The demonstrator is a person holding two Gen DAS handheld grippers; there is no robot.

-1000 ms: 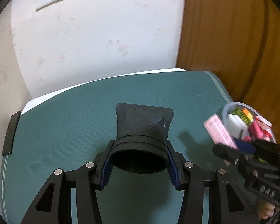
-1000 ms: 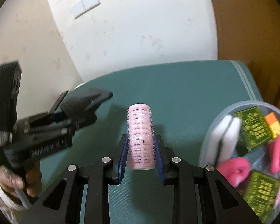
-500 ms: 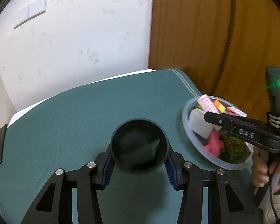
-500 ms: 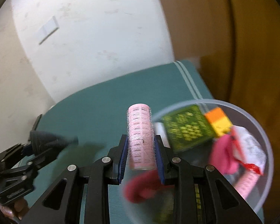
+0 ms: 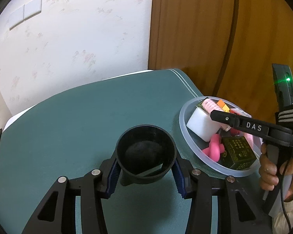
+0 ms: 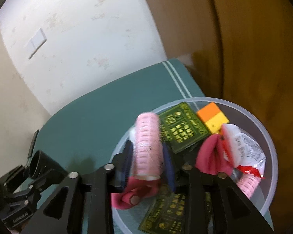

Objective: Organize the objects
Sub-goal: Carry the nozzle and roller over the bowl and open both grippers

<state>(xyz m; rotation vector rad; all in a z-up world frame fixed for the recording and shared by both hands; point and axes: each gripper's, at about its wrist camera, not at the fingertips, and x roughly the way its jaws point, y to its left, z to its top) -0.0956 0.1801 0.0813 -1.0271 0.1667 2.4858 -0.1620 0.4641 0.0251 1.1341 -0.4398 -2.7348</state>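
Left wrist view: the left gripper (image 5: 145,172) clamps a black cup (image 5: 145,154) left of the clear bowl (image 5: 182,124), not yet stowed.

Right wrist view: over that already crowded bowl (image 6: 271,150), the right gripper (image 6: 148,163) is opening, pink roller (image 6: 148,146) between its jaws.

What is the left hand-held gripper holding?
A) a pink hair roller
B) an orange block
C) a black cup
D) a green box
C: the left wrist view shows the left hand-held gripper with its blue pads pressed on both sides of the black cup.
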